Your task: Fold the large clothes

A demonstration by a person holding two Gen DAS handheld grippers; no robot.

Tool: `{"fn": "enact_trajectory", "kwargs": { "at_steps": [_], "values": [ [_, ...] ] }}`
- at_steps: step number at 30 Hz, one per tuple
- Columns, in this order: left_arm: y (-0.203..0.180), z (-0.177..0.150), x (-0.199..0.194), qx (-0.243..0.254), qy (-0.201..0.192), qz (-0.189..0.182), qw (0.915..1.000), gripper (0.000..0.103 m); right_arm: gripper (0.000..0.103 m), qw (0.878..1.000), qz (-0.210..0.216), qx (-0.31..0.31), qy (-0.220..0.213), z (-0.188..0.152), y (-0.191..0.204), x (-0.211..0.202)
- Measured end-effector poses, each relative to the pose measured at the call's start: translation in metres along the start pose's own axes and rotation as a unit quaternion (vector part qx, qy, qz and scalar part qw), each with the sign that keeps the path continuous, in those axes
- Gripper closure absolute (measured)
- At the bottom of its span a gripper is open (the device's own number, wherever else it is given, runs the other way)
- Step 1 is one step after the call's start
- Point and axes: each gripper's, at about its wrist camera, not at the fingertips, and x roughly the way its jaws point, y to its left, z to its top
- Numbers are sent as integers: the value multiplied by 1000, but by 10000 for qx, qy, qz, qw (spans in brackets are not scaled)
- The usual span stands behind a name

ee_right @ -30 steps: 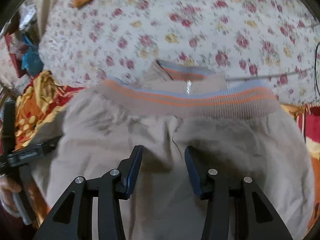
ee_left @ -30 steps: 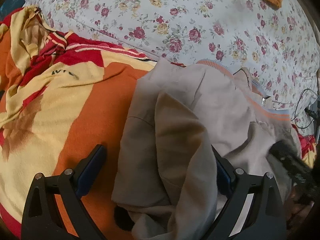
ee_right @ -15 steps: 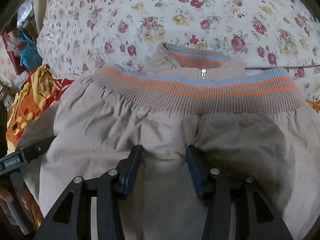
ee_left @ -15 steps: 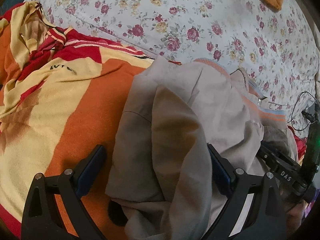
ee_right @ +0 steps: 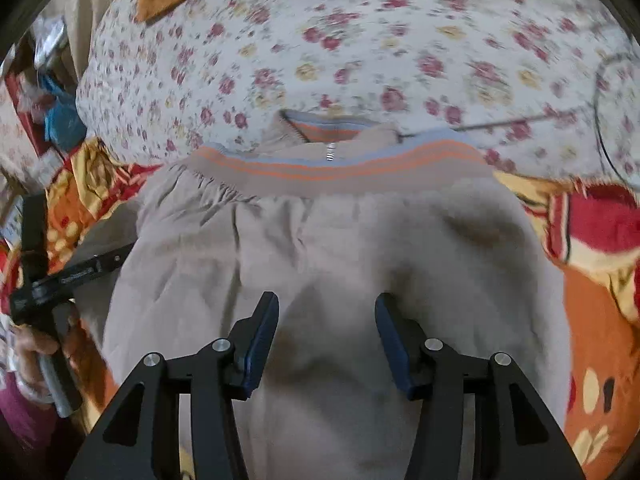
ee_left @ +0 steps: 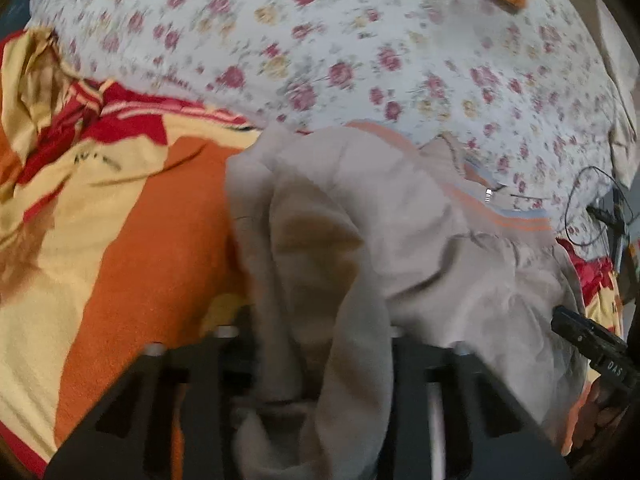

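Observation:
A beige jacket [ee_left: 400,216] with an orange and grey striped ribbed hem lies on the bed. Its hem [ee_right: 340,168] and zip pull show in the right wrist view. My left gripper [ee_left: 316,344] has closed in on a bunched fold of the jacket, likely a sleeve [ee_left: 312,320]; its fingertips are hidden by cloth. My right gripper [ee_right: 326,340] is open, its blue-padded fingers [ee_right: 262,340] resting over the jacket's body [ee_right: 320,264] with cloth between them. The other gripper shows at the left edge of the right wrist view [ee_right: 48,280].
An orange, yellow and red blanket [ee_left: 100,220] covers the bed under the jacket. A white floral quilt [ee_left: 340,40] lies behind. A black cable [ee_left: 592,192] sits at the right. Clutter [ee_right: 36,92] stands beyond the bed's left side.
My left gripper's fingers have closed in from wide open onto the bunched fold. My right gripper has opened wider and pulled back a little over the jacket.

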Motion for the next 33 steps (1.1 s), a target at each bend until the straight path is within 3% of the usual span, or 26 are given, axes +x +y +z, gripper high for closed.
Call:
{"fn": "enact_trajectory", "kwargs": {
  "at_steps": [3,9,13,16,20,24,26,29,30,31,33],
  "values": [
    [0,5,-16,-113,-86,-252,9996,93,52,9996,144,227,-33,-5,-12,-8],
    [-23,14,-54,-69,-393,-642,9971,97,52,9986,145,476,-195,-7,-31,-24],
    [-67,17,-72,365,-524,-908,9938,97,52,9940,290,1047,-130,-8,-57,-26],
    [-116,12,-86,821,-552,-1305,9865,97,51,9880,554,1430,-179,-10,-79,-37],
    [-176,-12,-75,1301,-263,-1846,9738,97,47,9731,921,2093,-290,-18,-110,-40],
    [-214,-59,-21,1475,543,-1961,9679,97,45,9447,1644,2813,-384,-30,-136,-30],
    [-217,-73,-10,1566,687,-1936,9661,91,45,9324,1846,3081,-403,-34,-145,-28],
    [-212,-68,-26,1527,720,-2288,9587,55,43,9227,2026,3241,-497,-36,-151,-33],
    [-209,-63,-36,1471,742,-2428,9560,37,42,9221,2053,3235,-545,-36,-151,-35],
    [-204,-57,-48,1467,667,-2464,9557,28,40,9219,2067,3228,-566,-35,-149,-37],
    [-197,-50,-70,1646,375,-2267,9592,27,38,9218,2091,3204,-634,-34,-147,-40]
  ]
}}
